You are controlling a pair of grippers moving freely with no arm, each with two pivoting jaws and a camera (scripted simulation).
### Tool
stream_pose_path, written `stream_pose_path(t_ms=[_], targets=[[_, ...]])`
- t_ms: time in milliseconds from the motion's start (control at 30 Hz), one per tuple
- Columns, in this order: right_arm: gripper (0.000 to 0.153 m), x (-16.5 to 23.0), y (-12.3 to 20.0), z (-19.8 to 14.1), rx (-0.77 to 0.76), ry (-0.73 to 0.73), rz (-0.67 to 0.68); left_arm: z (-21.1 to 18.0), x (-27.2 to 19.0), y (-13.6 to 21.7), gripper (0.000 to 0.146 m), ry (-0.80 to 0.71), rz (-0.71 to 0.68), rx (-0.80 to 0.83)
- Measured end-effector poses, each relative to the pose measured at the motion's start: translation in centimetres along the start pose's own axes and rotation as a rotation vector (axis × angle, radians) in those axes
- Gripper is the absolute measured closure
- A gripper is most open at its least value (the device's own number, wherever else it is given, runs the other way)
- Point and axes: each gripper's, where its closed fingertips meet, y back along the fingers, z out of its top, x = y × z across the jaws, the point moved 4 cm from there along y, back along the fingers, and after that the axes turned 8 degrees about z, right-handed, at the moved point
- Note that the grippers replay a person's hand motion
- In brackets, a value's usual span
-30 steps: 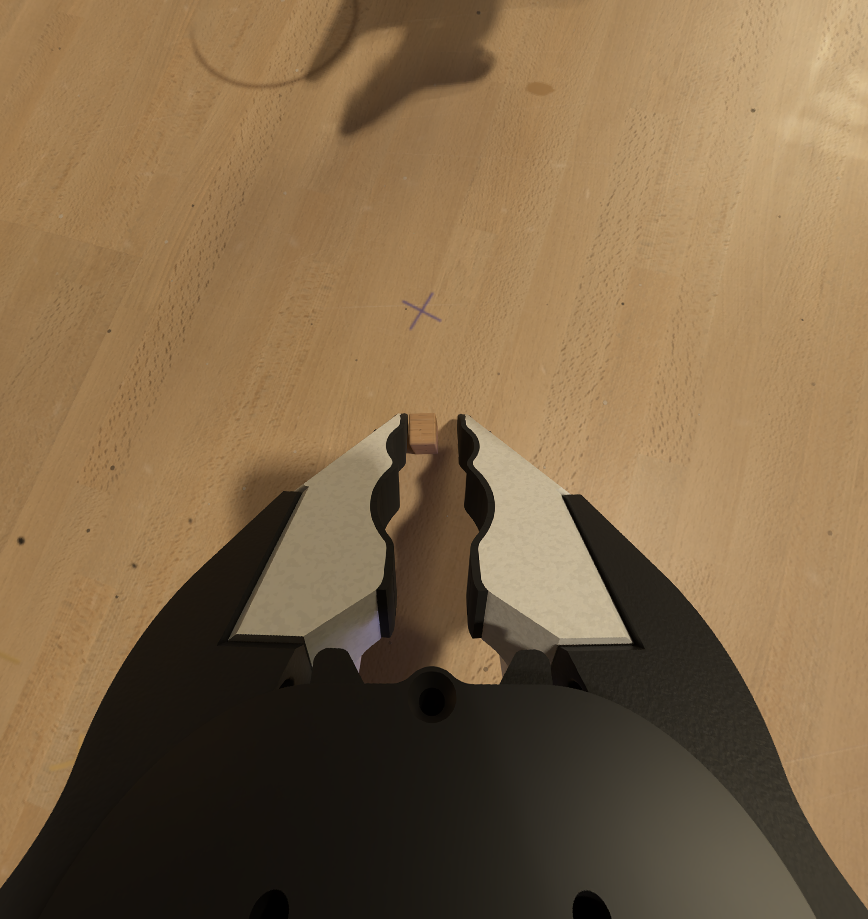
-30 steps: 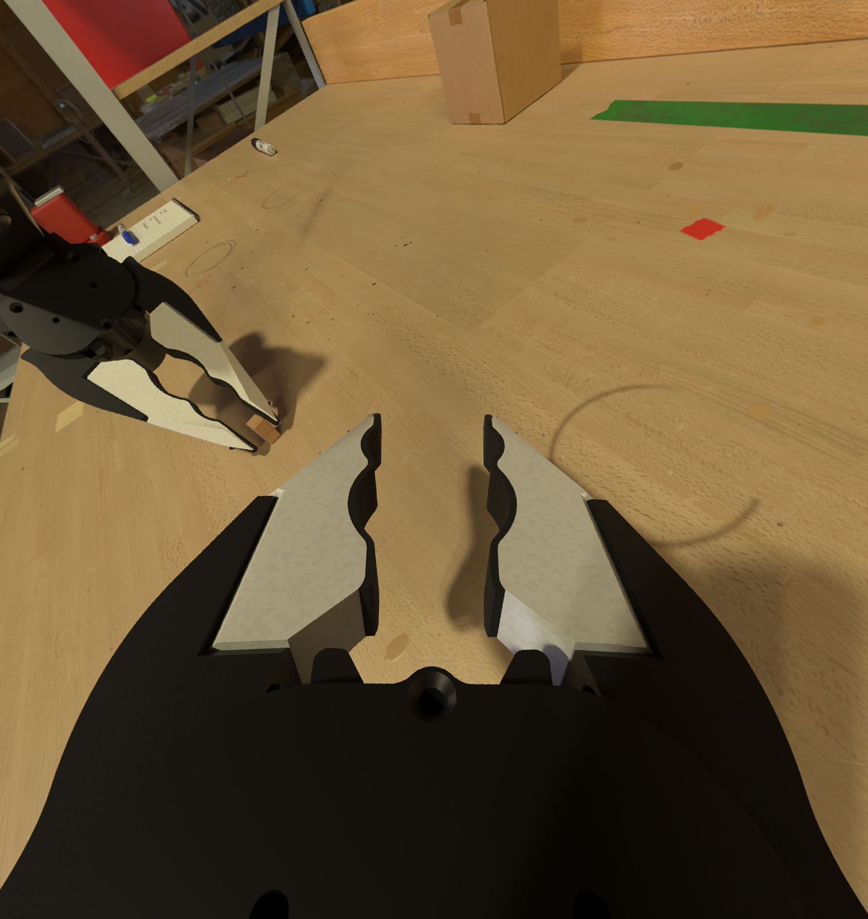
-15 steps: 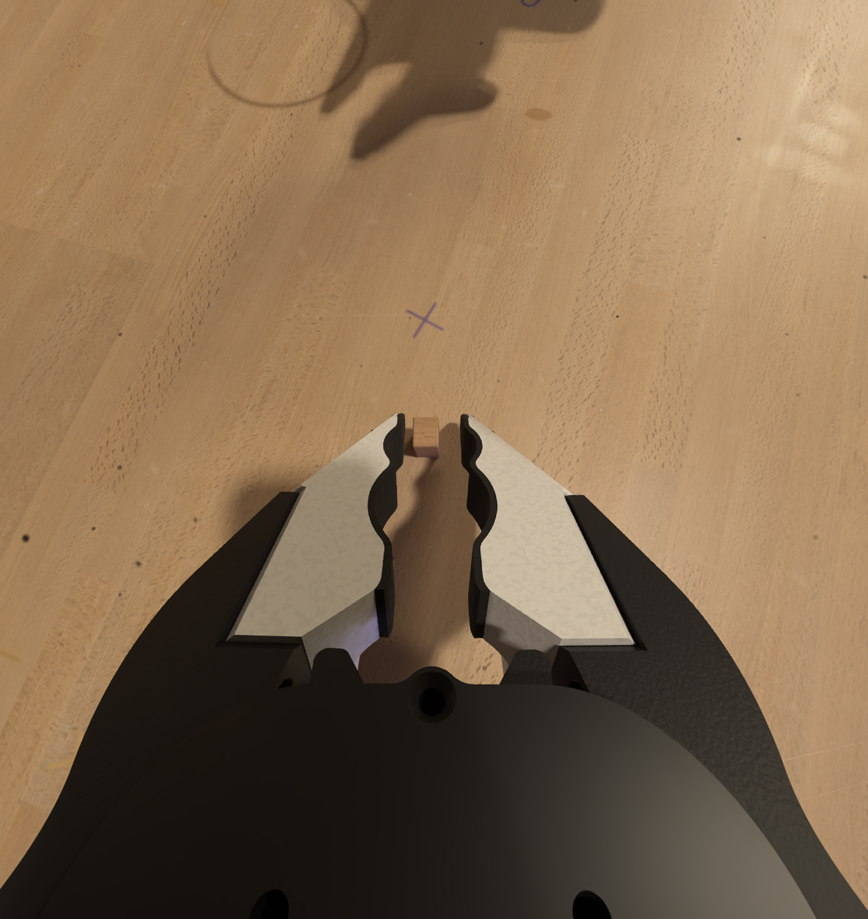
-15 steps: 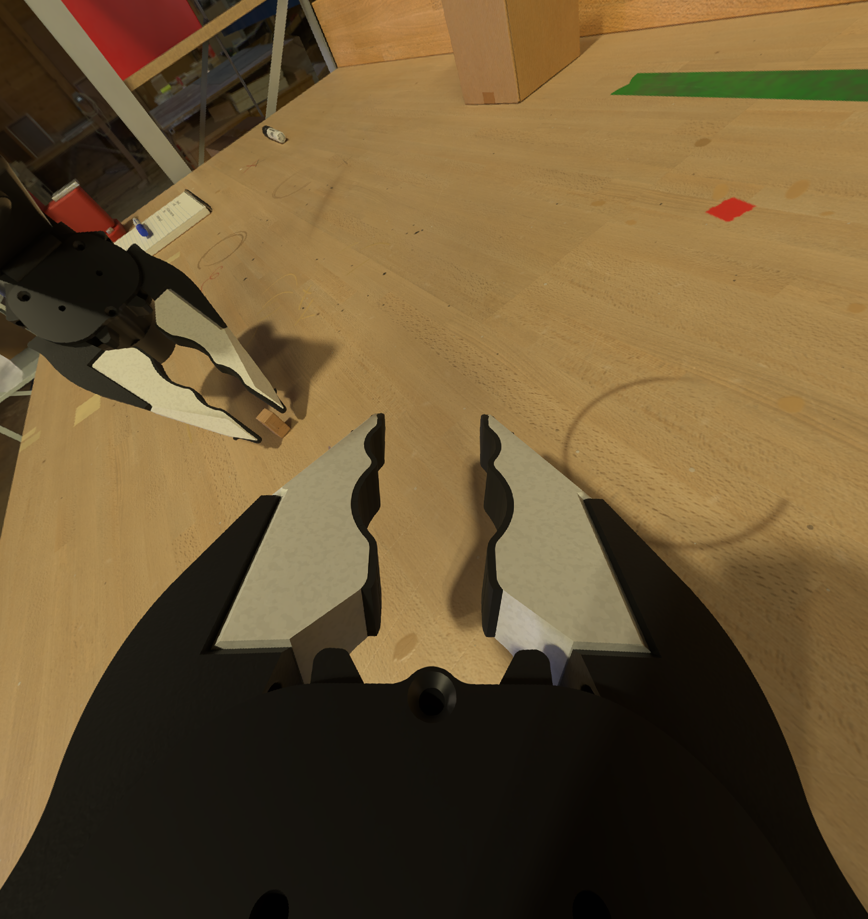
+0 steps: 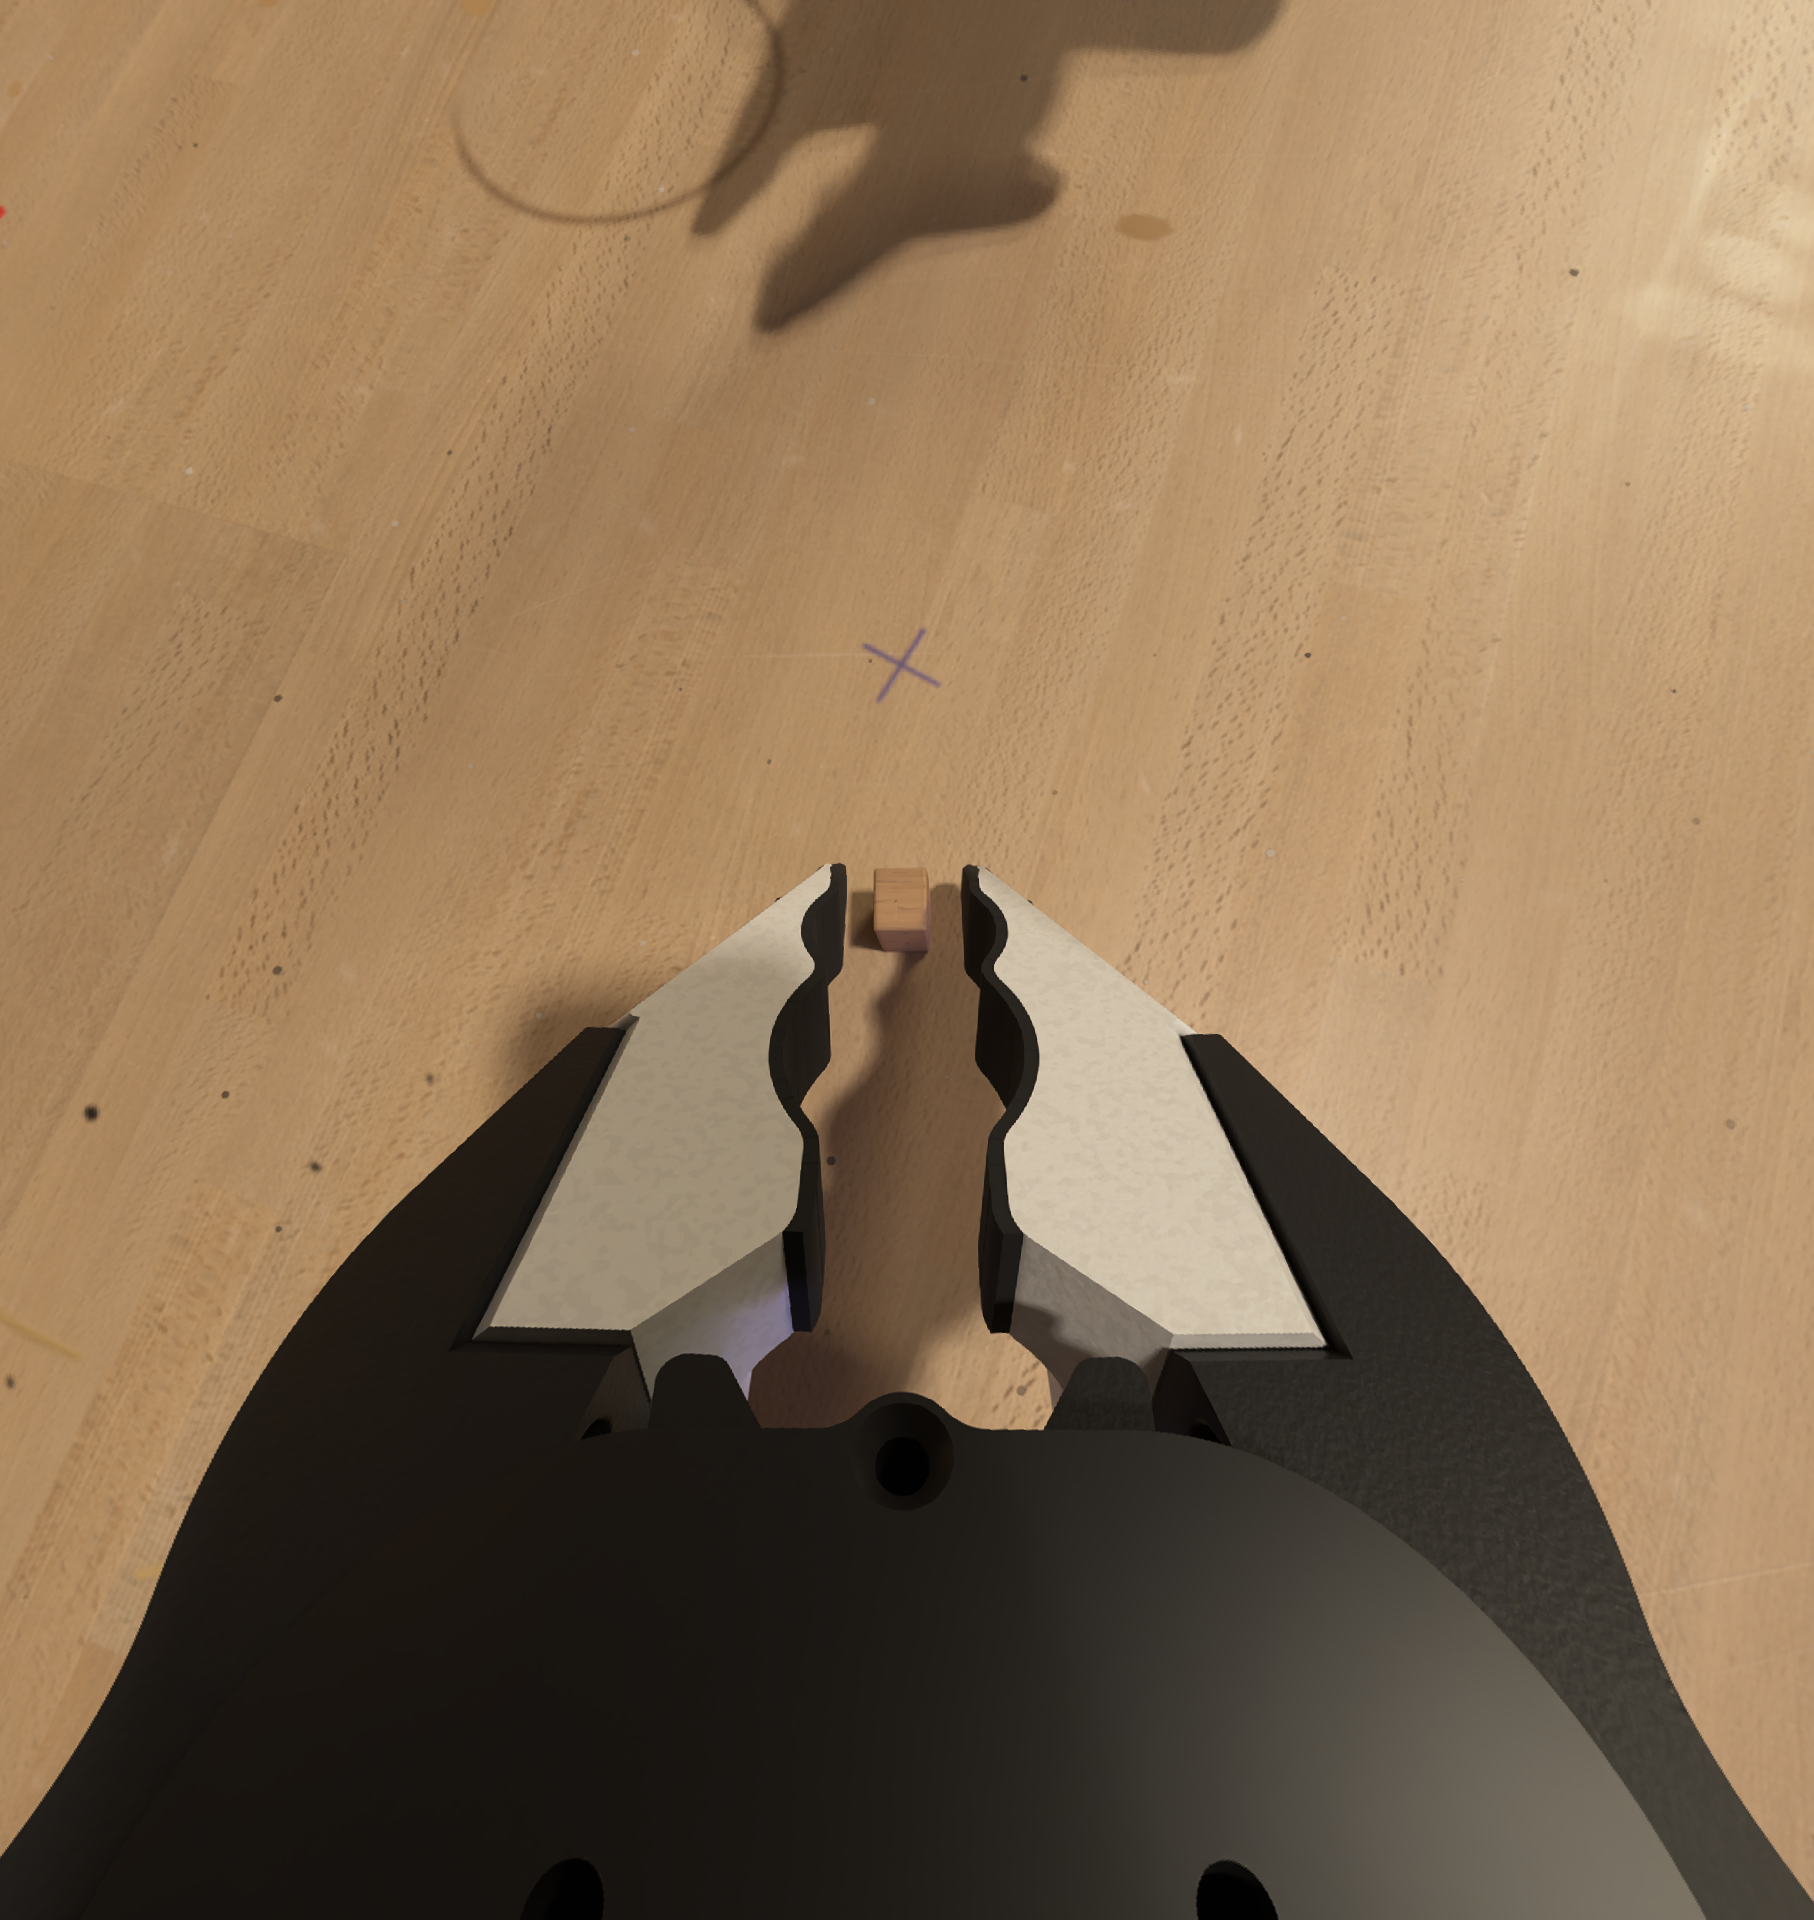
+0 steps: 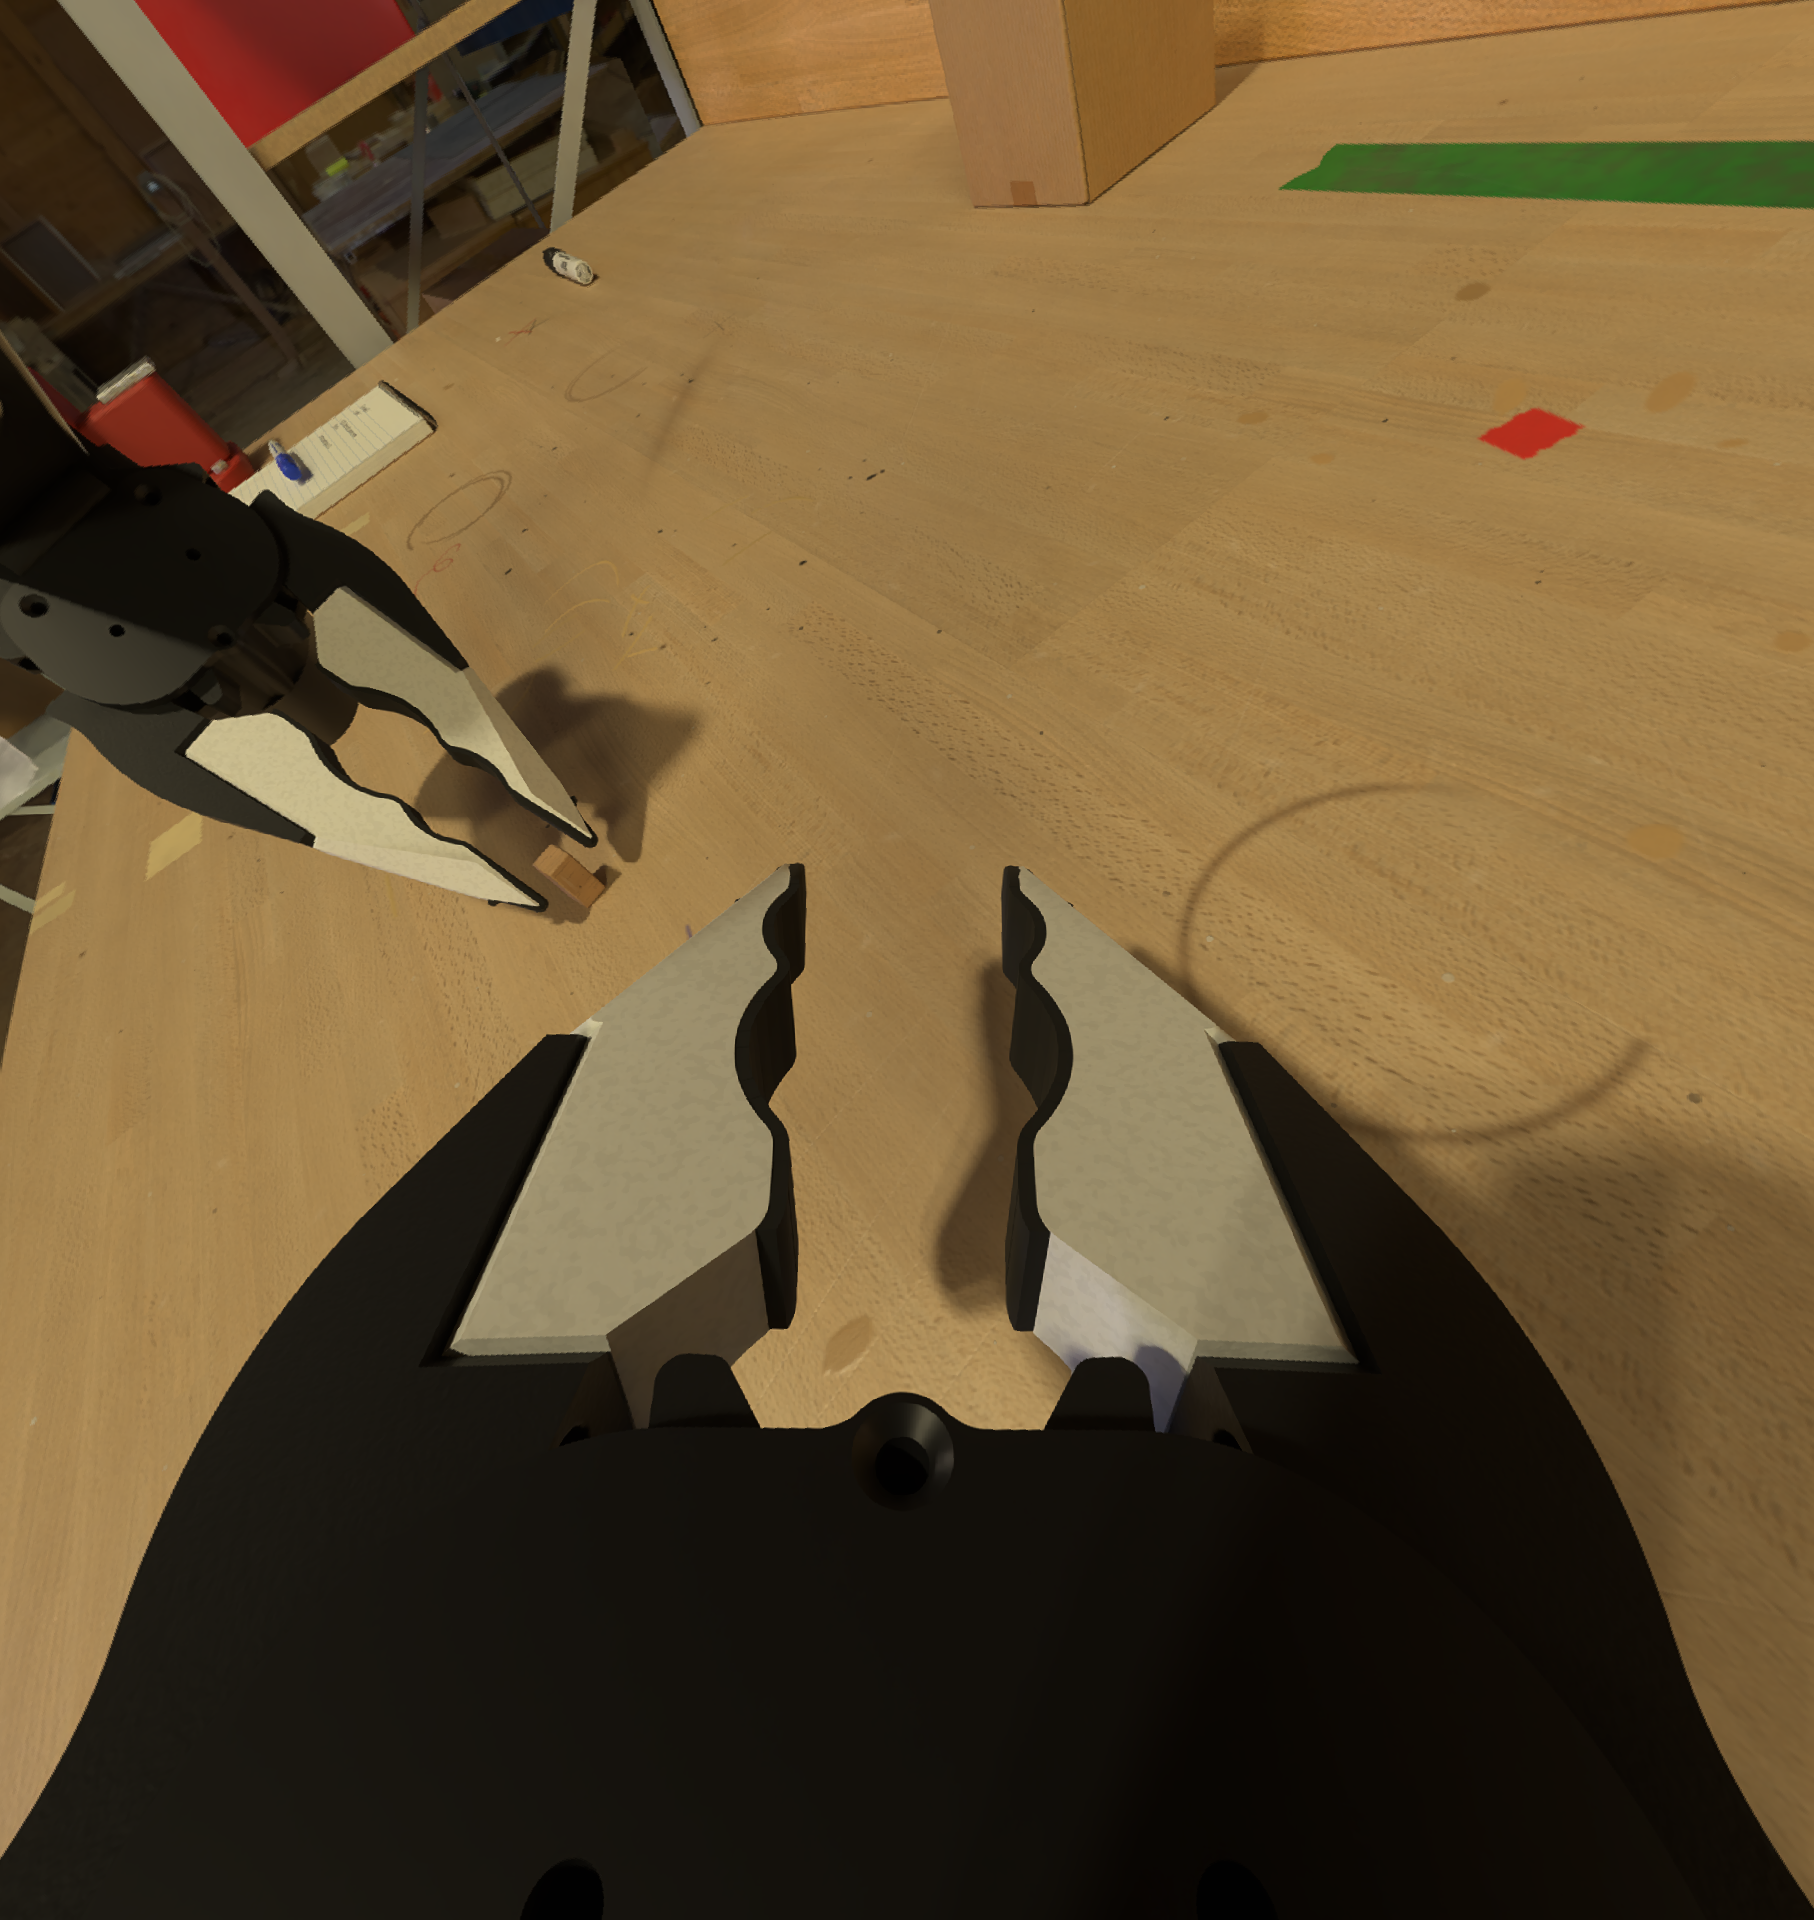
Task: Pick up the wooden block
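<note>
The small wooden block (image 5: 901,907) rests on the wooden table (image 5: 1402,727), between the tips of my left gripper (image 5: 903,883). The jaws are open, with a narrow gap on each side of the block. In the right wrist view the left gripper (image 6: 567,868) slants down to the table at the left, its fingertips either side of the block (image 6: 576,881). My right gripper (image 6: 903,883) is open and empty, above the table to the right of the block.
A purple cross mark (image 5: 901,665) lies just beyond the block. A cardboard box (image 6: 1069,94), a green strip (image 6: 1609,171) and a red patch (image 6: 1528,431) lie far off. A notepad with a pen (image 6: 347,442) lies by the table's left edge.
The block now sits more centred between the left fingertips instead of against the left one. Both views have shifted slightly; the right gripper has moved a little forward.
</note>
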Motion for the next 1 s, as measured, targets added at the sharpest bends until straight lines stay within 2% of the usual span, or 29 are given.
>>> stream_pose_path(t_ms=[467,800,900,1000], targets=[[0.116,0.0,-0.2,-0.3,0.018,-0.01,0.005,-0.3,0.2,-0.2,0.125,-0.002,0.014,0.016],[0.116,0.4,-0.4,-0.4,0.035,0.007,0.018,-0.5,0.1,-0.4,0.136,-0.005,0.006,0.043],[0.118,1.7,-1.0,-0.7,0.071,0.065,0.073,0.0,0.3,-0.5,0.136,-0.005,0.037,0.025],[0.117,4.0,-2.0,-1.1,0.119,0.21,0.138,2.1,1.3,0.2,0.136,0.115,0.072,-0.112]])
